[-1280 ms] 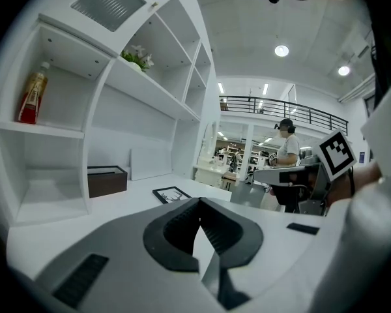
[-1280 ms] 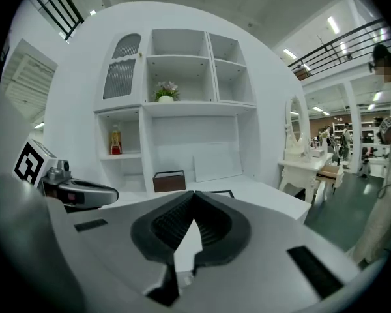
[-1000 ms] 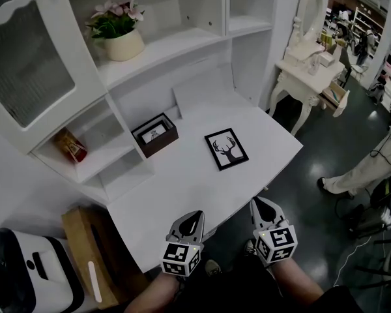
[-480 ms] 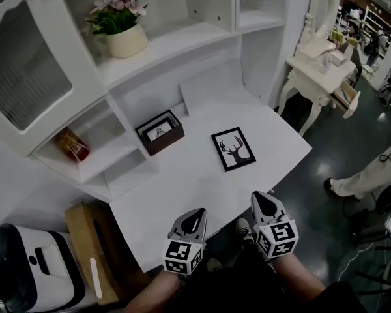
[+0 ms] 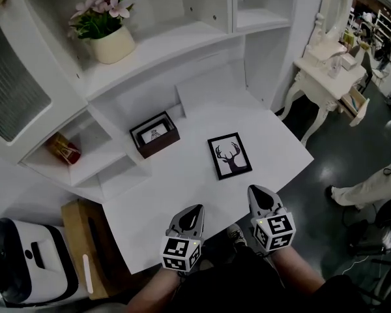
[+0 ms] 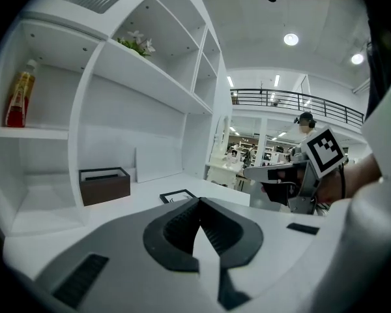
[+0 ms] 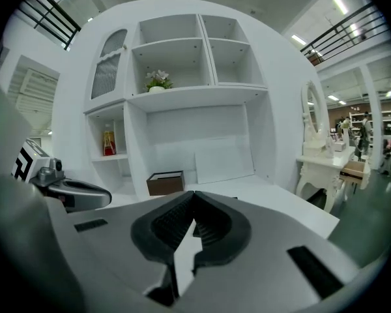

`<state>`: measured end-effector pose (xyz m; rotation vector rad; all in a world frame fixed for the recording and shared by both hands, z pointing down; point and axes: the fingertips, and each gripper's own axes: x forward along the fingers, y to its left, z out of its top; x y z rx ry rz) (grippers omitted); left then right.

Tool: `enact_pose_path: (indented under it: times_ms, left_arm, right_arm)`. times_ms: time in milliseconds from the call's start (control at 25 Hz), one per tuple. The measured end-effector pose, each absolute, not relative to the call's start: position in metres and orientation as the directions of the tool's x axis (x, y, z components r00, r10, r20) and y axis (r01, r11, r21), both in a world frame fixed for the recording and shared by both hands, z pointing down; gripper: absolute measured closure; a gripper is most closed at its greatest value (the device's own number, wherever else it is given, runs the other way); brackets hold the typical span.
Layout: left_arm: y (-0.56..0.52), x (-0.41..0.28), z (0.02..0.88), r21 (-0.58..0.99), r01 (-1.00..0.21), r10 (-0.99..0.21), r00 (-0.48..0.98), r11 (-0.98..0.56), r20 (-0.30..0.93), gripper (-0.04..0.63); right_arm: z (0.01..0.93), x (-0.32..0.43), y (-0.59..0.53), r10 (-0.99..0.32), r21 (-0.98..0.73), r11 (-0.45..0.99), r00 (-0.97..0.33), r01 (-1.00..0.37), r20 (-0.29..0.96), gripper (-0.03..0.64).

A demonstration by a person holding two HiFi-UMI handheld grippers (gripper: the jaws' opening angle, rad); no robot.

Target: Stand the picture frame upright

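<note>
The black picture frame with a deer print lies flat on the white desk, right of centre. Both grippers hover at the desk's near edge, short of the frame. My left gripper is shut and empty, and so is my right gripper. In the left gripper view the frame shows just beyond the closed left gripper, with the right gripper alongside. In the right gripper view the shut right gripper hides the frame.
A brown box sits on the desk at the back left, and a white board leans on the back wall. Shelves hold a flower pot and a red bottle. A white dressing table and a person's leg are right.
The head view has swung a little. Both grippers stay shut at the desk's near edge, and the frame still lies flat.
</note>
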<state>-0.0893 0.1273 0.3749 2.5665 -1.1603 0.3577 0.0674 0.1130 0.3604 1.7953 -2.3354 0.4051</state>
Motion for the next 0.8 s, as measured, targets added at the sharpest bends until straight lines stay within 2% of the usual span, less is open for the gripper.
enact_pose_path:
  times_ms: [800]
  left_arm:
    - [0.065, -0.048, 0.43, 0.221, -0.821, -0.707, 0.566, -0.526, 0.424, 0.591]
  right_arm:
    - [0.425, 0.112, 0.04, -0.85, -0.142, 0.298, -0.33, -0.944, 0.41, 0.614]
